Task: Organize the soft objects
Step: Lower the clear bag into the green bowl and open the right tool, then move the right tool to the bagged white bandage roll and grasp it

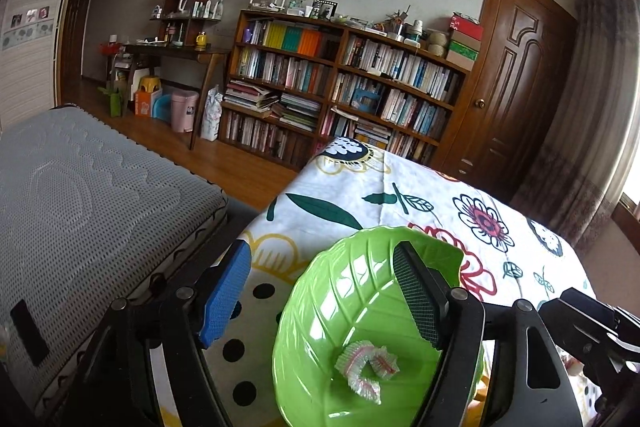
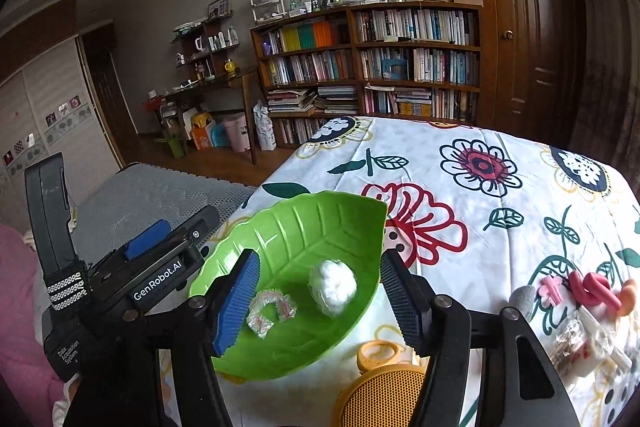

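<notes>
right gripper [image 2: 320, 301] jaws spread wide, empty, over the green leaf bowl [image 2: 320, 223]. in the bowl: white fluffy ball [image 2: 333, 286] just beside a crinkled pink/white foam net [image 2: 271, 309], apart from each other. left gripper [image 1: 324, 297] also wide open w/ nothing in it, right finger above the bowl, left finger off its rim. near the bowl's front: yellow mesh disc [image 2: 380, 401] + small ring [image 2: 379, 355]. to the right on the floral cloth [image 2: 460, 147]: pink curled foam pieces [image 2: 588, 293], grey ball [image 2: 523, 301], wrapped packets [image 2: 588, 343]. far back: bookshelf [image 2: 372, 67], door [image 2: 528, 27].
</notes>
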A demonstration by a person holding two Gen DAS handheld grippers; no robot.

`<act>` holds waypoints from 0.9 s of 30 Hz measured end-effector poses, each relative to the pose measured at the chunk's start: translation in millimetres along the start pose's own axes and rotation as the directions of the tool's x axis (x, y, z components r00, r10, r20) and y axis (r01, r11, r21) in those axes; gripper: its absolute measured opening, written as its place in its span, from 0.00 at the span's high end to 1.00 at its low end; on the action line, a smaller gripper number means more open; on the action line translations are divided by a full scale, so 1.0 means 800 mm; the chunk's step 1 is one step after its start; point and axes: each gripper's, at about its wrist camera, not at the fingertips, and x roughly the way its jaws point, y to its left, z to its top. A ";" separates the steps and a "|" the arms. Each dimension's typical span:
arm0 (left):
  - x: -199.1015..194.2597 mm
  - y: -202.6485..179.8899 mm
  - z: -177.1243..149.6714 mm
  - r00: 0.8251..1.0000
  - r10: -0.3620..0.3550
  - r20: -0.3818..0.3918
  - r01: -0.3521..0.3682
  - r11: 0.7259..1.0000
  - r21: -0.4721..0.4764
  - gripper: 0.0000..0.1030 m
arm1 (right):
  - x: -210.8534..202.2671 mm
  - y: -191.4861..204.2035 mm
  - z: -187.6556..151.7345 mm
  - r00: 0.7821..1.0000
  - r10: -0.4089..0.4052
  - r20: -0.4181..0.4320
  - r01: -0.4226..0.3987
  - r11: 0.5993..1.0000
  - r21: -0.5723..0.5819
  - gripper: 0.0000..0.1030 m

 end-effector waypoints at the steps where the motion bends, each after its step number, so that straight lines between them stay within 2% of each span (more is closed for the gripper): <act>1: 0.000 0.000 0.000 1.000 0.000 0.000 0.000 1.000 0.000 0.28 | 0.000 0.000 -0.001 1.000 0.001 -0.001 -0.001 1.000 -0.001 0.36; 15: 0.009 -0.011 -0.008 1.000 -0.010 -0.020 0.011 1.000 0.019 0.28 | -0.018 -0.017 -0.020 0.999 -0.038 0.017 0.036 0.997 0.062 0.35; 27: 0.016 -0.019 -0.013 0.999 -0.018 -0.043 0.019 0.999 0.041 0.28 | -0.037 -0.052 -0.025 0.990 -0.124 0.064 0.116 0.985 0.126 0.32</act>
